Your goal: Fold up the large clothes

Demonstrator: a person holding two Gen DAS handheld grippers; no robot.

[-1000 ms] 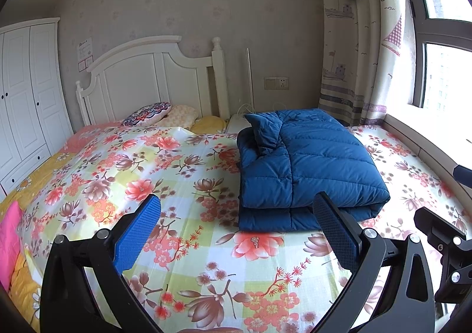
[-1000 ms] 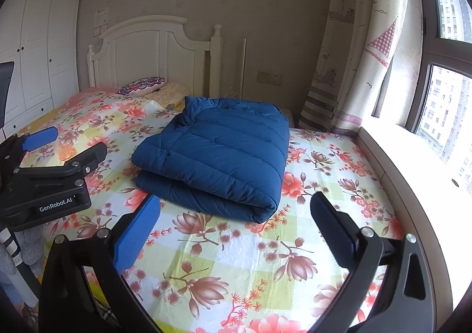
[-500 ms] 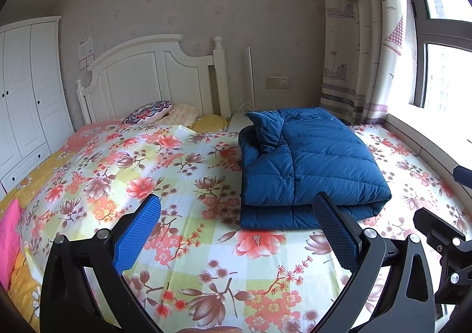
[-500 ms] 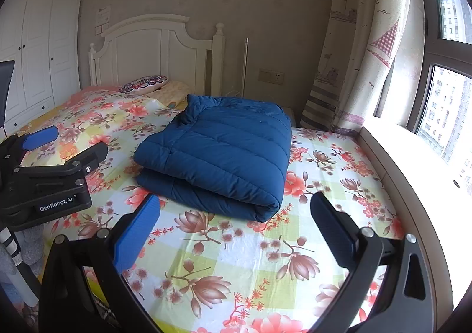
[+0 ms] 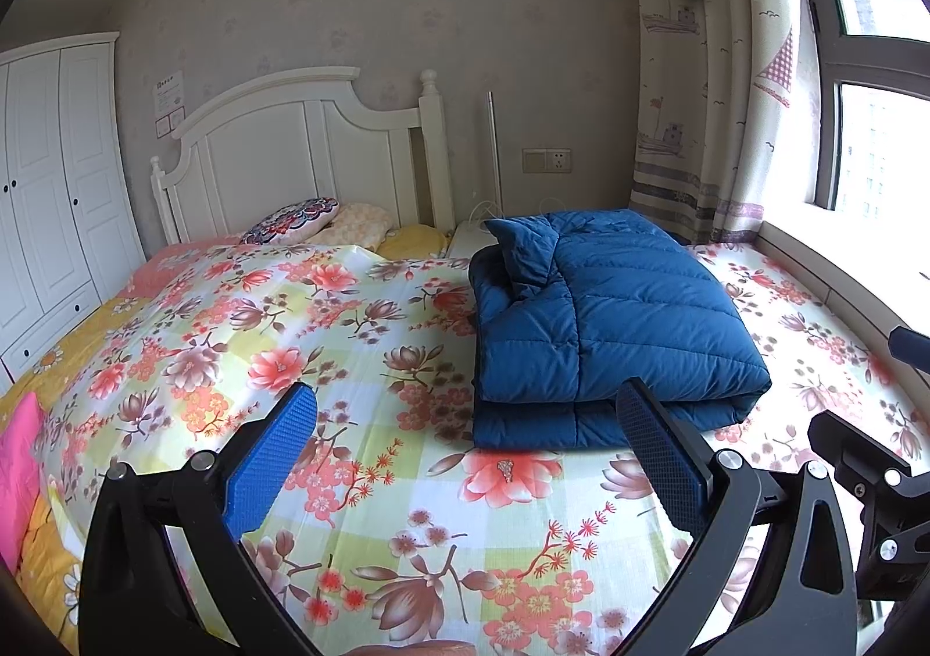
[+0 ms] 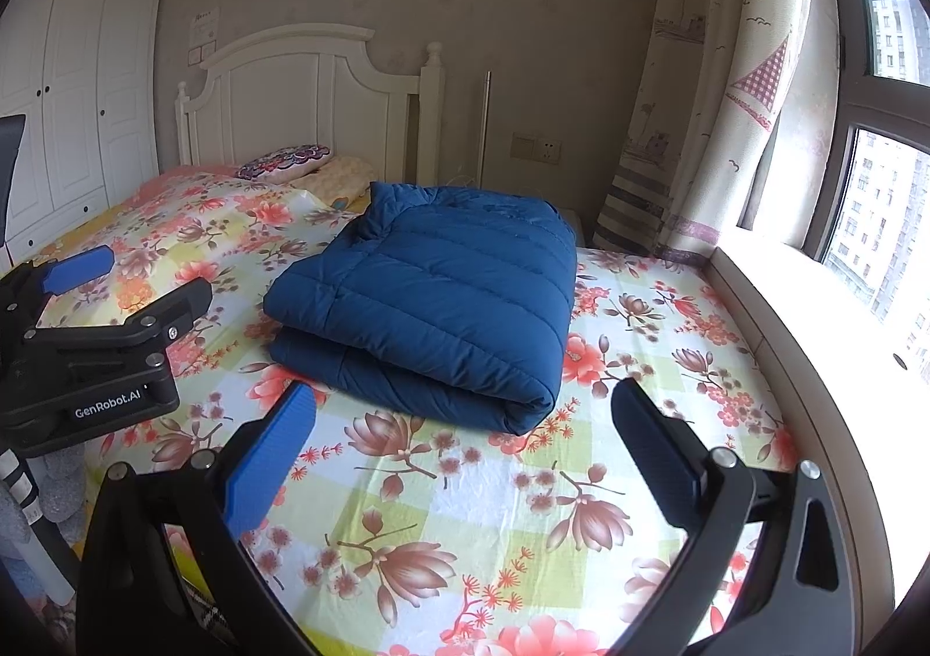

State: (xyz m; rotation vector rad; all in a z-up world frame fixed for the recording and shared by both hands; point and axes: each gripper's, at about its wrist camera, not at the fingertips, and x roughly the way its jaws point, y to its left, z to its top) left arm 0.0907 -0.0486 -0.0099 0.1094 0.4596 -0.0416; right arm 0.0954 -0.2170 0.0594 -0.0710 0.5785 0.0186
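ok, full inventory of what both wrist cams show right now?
down jacket: 1, dark blue, folded, on the bed's window side
bed sheet: 1, floral on yellow-green check, covers the bed
pillows: 3 at the headboard, one patterned purple, one cream, one yellow
pink item: 1, bed's left edge, kind unclear
headboard: 1, white, against the wall
wardrobe: 1, white, left of the bed
wall socket: 1, beige, right of the headboard
curtain: 1, cream with boat print, by the window
window: 1, dark frame, right
left gripper: 1, black with blue pads, open, empty
right gripper: 1, same, open, empty
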